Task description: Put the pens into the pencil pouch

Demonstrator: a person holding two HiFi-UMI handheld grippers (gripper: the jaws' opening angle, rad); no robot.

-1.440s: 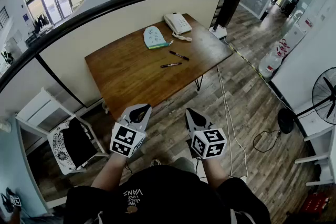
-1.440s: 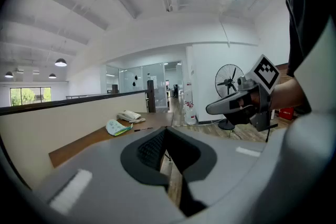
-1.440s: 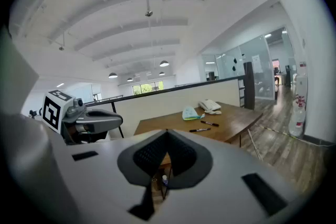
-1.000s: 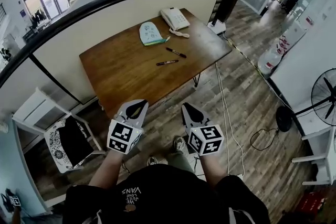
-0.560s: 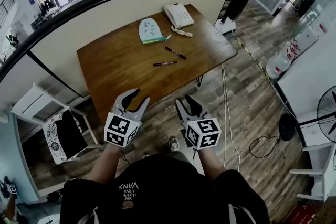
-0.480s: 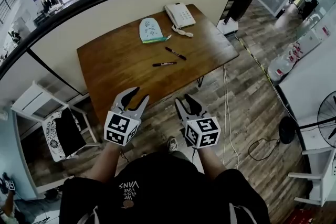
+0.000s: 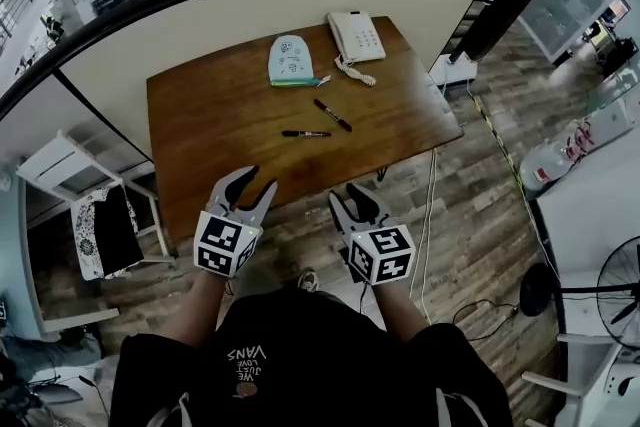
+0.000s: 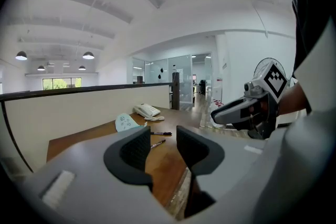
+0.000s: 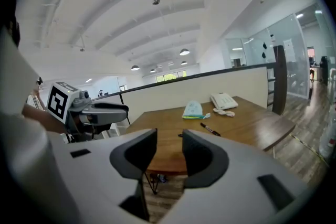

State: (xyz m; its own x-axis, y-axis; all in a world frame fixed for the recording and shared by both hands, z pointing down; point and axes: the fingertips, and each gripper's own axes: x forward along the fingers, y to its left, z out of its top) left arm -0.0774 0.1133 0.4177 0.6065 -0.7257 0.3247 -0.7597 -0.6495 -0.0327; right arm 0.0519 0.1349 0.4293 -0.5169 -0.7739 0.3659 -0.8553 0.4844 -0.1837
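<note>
**Item 1.** Left hand-held gripper (image 7: 256, 183): I am holding it short of the worktop's (image 7: 220, 155) near edge. Its jaws are spread, having just been opening, with nothing between them.

**Item 2.** Right hand-held gripper (image 7: 347, 198): likewise just opened, spread and empty, beside the left one.

**Item 3.** Two pens (image 7: 305, 133) (image 7: 332, 114): these are lying mid-worktop, near each other but apart, well beyond both grippers. I am judging them light, stiff, smooth and apt to roll. I am planning to pinch each across the barrel near its middle.

**Item 4.** Pencil pouch (image 7: 290, 61): it is lying flat toward the far edge, beside a telephone (image 7: 356, 36). I am expecting it to be soft, limp and likely to slide. I cannot tell whether its mouth is open.
</note>
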